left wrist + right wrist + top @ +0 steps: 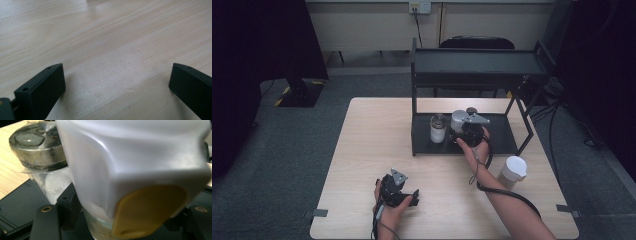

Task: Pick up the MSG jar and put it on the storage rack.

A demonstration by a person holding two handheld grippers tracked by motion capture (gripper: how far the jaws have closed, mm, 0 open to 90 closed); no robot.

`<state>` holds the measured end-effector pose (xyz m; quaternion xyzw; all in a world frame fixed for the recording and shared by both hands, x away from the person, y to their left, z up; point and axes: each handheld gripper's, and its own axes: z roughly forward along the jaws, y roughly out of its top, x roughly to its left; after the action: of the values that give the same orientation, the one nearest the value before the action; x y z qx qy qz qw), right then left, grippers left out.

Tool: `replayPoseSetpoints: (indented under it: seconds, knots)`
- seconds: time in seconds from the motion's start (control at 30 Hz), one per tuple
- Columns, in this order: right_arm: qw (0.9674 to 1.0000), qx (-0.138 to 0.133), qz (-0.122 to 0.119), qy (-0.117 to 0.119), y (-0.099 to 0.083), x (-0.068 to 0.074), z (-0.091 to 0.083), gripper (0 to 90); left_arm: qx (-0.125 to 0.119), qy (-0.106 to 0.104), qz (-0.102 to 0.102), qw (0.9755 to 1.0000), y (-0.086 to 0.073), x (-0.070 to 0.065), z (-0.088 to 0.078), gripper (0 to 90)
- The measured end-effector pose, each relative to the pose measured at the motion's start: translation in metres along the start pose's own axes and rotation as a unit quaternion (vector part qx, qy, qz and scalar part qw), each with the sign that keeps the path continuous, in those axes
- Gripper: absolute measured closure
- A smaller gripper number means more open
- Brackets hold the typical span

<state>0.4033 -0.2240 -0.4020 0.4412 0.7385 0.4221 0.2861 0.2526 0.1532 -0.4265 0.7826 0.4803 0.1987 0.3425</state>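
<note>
Gripping with my right gripper (458, 131), I have its jaws pressed against a white-capped shaker (135, 170), a clear-bodied container with a grey-white top and a yellow flip tab; in the right gripper view the jaws sit low on either side of its glass base, and the shaker looms close and blurred in front of the camera. From the high view, that shaker (458, 120) sits on the lower shelf of the black rack (502, 137), which stands at about twelve o'clock on the wooden table (362, 165). Just beside it, toward nine o'clock, stands a small glass jar (438, 128) with a dark metal lid and white contents; the right gripper view shows the same jar (37, 150) close by the shaker, though whether they touch I cannot tell. A white lidded cup (513, 170) stands on the table at about four o'clock from the rack, near my right forearm. My left gripper (412, 197) rests low near the table's near edge at about six o'clock, its jaws spread wide with nothing but bare wood (105, 50) between them.
</note>
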Motion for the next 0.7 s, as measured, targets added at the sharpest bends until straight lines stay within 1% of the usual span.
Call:
replayPoseSetpoints:
  seconds: [0.1, 0.33, 0.43, 0.5, 0.6, 0.7]
  knots:
    - [1.0, 0.001, 0.0, -0.001, 0.0004, 0.0005, 0.0012, 30.7, 0.0, 0.0, 0.0, 1.0, 0.0, 0.0, 0.0, 0.0]
    - [0.9999, 0.005, 0.009, 0.001, 0.0007, -0.0003, 0.0049, 30.7, 0.0, 0.0, 0.0, 1.0, 0.0, 0.0, 0.0, 0.0]
    - [1.0, 0.005, 0.002, -0.002, 0.0001, 0.002, 0.0061, 30.7, 0.0, 0.0, 0.0, 1.0, 0.0, -0.0001, 0.0, 0.0]
    - [1.0, 0.004, 0.006, 0.0, 0.0001, 0.0015, 0.0068, 30.7, 0.0, 0.0, 0.0, 1.0, 0.0, 0.0, 0.0, 0.0]
    - [1.0, 0.003, 0.0, -0.004, 0.0001, 0.003, 0.0073, 30.7, 0.0, 0.0, 0.0, 1.0, 0.0001, 0.0, 0.0, 0.0]
    - [1.0, 0.002, 0.002, -0.004, -0.0003, 0.0018, 0.0076, 30.7, 0.0, 0.0, 0.0, 1.0, 0.0, 0.0, 0.0, 0.0]
